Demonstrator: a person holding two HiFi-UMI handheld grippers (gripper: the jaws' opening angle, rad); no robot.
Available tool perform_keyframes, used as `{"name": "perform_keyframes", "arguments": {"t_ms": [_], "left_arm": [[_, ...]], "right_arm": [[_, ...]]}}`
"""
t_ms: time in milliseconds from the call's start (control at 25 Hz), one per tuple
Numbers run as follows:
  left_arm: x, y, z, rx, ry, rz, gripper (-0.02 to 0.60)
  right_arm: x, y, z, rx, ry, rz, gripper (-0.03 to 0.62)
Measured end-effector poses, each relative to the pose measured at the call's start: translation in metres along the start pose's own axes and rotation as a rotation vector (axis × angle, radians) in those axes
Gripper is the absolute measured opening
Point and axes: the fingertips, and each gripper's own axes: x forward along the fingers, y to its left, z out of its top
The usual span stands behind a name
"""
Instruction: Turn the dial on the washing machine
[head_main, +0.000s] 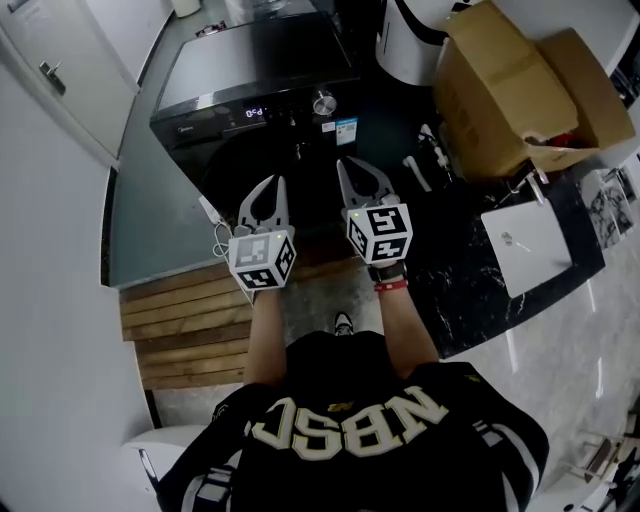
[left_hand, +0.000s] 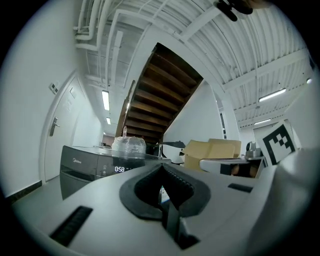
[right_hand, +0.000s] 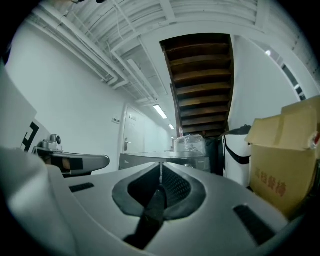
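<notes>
The black washing machine (head_main: 255, 75) stands ahead of me, its lit display (head_main: 255, 112) on the front panel and the silver dial (head_main: 323, 102) to the right of it. Both grippers are held out side by side in front of the machine, short of the panel and touching nothing. My left gripper (head_main: 277, 183) is shut and empty; its own view has the tips (left_hand: 161, 167) meeting, with the machine (left_hand: 80, 167) and display (left_hand: 119, 169) beyond. My right gripper (head_main: 344, 163) is also shut and empty, below the dial; its tips (right_hand: 160, 165) cover part of the machine (right_hand: 145, 159).
A large open cardboard box (head_main: 510, 90) sits right of the machine, above a black marble surface (head_main: 470, 290) with a white flat panel (head_main: 527, 245). Wooden planks (head_main: 190, 320) lie at the lower left. A white door (head_main: 60, 70) is at the left, and a plastic-wrapped bundle (left_hand: 129, 145) rests on the machine.
</notes>
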Motion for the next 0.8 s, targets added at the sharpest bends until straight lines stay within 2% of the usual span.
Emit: {"name": "perform_keyframes", "arguments": {"t_ms": [120, 240, 800], "left_arm": [[0.031, 0.002, -0.013, -0.015, 0.018, 0.007, 0.014], [0.052, 0.009, -0.029, 0.007, 0.063, 0.023, 0.014], [0.118, 0.046, -0.059, -0.013, 0.1, -0.027, 0.014]], "right_arm": [[0.024, -0.026, -0.012, 0.005, 0.022, 0.008, 0.033], [0.049, -0.044, -0.019, -0.008, 0.04, 0.004, 0.034], [0.133, -0.057, -0.025, -0.28, 0.114, 0.067, 0.087]]}}
